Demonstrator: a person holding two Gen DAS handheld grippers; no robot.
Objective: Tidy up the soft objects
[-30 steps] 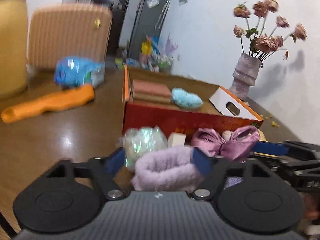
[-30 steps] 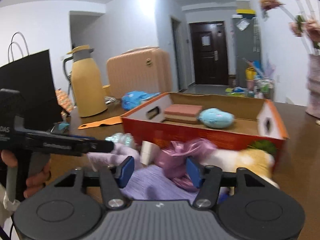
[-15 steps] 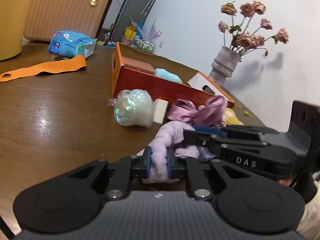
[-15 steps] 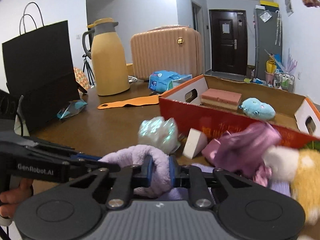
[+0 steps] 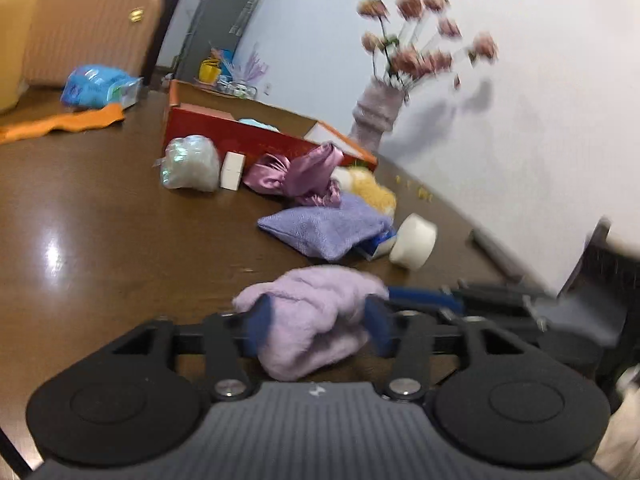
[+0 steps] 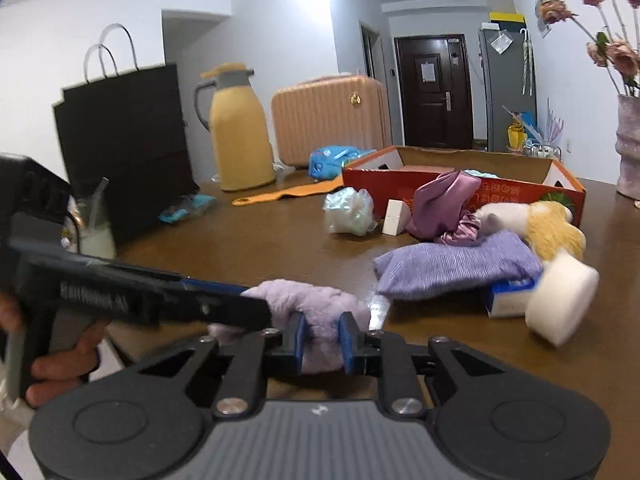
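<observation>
A fluffy lilac band (image 5: 316, 308) (image 6: 312, 304) lies low over the brown table (image 5: 120, 240), away from the pile. My left gripper (image 5: 318, 320) straddles it; its jaws are opening and stand wide, with the fluff loose between them. My right gripper (image 6: 322, 340) pinches a narrow fold of the same band, and its jaws are opening slightly. Each gripper reaches into the other's view from the side. Behind are a purple towel (image 6: 452, 268), a pink satin cloth (image 6: 444, 204), a yellow plush (image 6: 552, 232) and the red cardboard box (image 6: 440, 188).
A round white sponge (image 6: 560, 300), a white wedge (image 6: 394, 212) and a shiny pouf (image 6: 348, 212) lie by the pile. A flower vase (image 6: 628, 144) stands at the right. A black paper bag (image 6: 124, 148), a milk glass (image 6: 94, 232) and a yellow flask (image 6: 236, 132) stand at the left.
Both grippers shut on the lilac band at the pile, then drew it back across the table away from the box. The left jaws have since spread wide again.
</observation>
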